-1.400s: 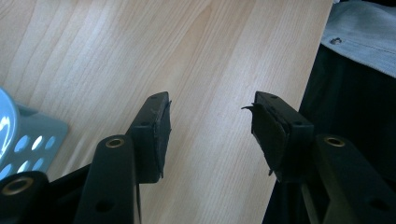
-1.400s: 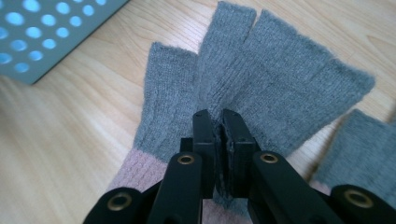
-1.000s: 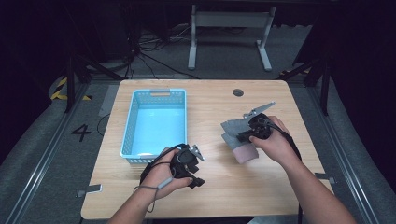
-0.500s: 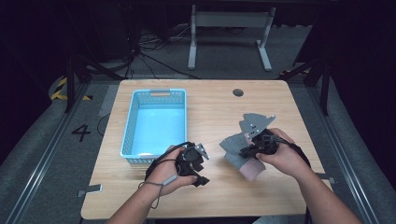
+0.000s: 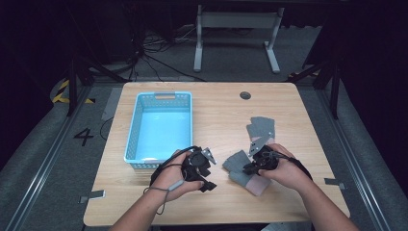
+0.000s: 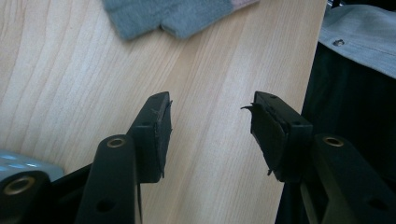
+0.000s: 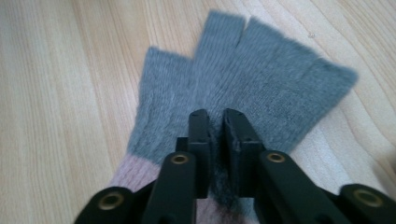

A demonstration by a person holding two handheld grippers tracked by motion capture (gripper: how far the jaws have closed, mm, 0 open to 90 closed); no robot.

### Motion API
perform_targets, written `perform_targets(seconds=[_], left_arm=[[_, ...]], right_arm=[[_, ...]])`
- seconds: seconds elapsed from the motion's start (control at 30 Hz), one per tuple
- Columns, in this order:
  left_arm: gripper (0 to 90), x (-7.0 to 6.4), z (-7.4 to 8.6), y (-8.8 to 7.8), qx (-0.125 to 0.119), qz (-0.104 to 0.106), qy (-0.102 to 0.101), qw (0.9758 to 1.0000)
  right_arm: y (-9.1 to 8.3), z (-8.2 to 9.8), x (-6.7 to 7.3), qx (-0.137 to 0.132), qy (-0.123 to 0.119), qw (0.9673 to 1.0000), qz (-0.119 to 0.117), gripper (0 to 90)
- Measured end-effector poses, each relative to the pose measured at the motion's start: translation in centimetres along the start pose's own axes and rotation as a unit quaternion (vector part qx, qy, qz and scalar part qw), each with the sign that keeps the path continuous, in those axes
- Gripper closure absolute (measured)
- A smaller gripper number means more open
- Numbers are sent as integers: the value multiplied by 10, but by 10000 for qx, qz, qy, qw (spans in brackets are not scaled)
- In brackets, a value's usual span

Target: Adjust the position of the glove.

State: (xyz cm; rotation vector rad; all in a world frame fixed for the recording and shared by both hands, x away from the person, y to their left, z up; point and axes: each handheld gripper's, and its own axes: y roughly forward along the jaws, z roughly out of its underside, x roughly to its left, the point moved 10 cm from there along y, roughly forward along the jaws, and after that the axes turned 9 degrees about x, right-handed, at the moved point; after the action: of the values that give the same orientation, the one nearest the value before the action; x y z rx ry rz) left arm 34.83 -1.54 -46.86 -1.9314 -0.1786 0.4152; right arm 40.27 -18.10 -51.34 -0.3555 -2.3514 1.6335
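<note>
A grey knitted fingerless glove with a pink cuff lies flat on the wooden table, close to the front edge. My right gripper points down onto its middle. In the right gripper view its jaws stand close together with a ridge of the glove pinched between them; they have just been opening a little. A second grey glove lies farther back. My left gripper rests low over the table left of the glove, open, nothing between its jaws. The glove's finger ends show beyond it.
A light blue plastic basket stands at the table's left half, just behind my left hand. A round cable hole sits at the back. The table's front edge and the person's grey clothing are close by.
My right hand has come down and toward the front edge with the pink-cuffed glove, which now lies spread on the table. The left hand has kept still.
</note>
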Motion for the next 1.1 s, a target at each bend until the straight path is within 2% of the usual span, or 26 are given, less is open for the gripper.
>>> perform_targets(seconds=[0.03, 0.07, 0.13, 0.2, 0.3, 0.33, 0.37, 0.43, 0.5, 0.77, 1.1], left_arm=[[489, 0, 0, 0, 3, -10, 7, 10000], [489, 0, 1, -1, -12, 1, -27, 10000], [489, 0, 0, -1, -41, -4, -20, 10000], [488, 0, 1, -1, -5, -7, -14, 10000], [488, -1, 0, -1, -39, 0, -18, 10000], [489, -1, 0, -1, -39, 0, -18, 10000], [489, -1, 0, -1, -42, 0, -18, 10000], [489, 0, 0, -1, -35, -1, -17, 10000], [488, 0, 0, -1, -30, 1, -9, 10000], [488, 0, 0, -1, -17, 14, 14, 10000], [488, 0, -2, -2, -58, 35, 18, 10000]], right_arm=[[0, 0, -1, -57, 11, 10000, 60, 769], [-2, -3, 1, -264, 199, 9994, 78, 720], [-5, -3, 3, -336, 233, 9991, 99, 708], [-11, -4, 13, -464, 294, 9985, 73, 772], [-13, -3, 32, -398, 247, 9987, -209, 833], [-13, -3, 32, -398, 247, 9987, -209, 833], [-13, -2, 40, -380, 203, 9985, -338, 849], [-8, 2, 57, -187, 22, 9982, -576, 886], [-5, 7, 64, -53, -15, 9978, -667, 893], [7, 22, 67, 197, 43, 9975, -673, 898], [5, 30, 58, 307, 87, 9979, -572, 899]])
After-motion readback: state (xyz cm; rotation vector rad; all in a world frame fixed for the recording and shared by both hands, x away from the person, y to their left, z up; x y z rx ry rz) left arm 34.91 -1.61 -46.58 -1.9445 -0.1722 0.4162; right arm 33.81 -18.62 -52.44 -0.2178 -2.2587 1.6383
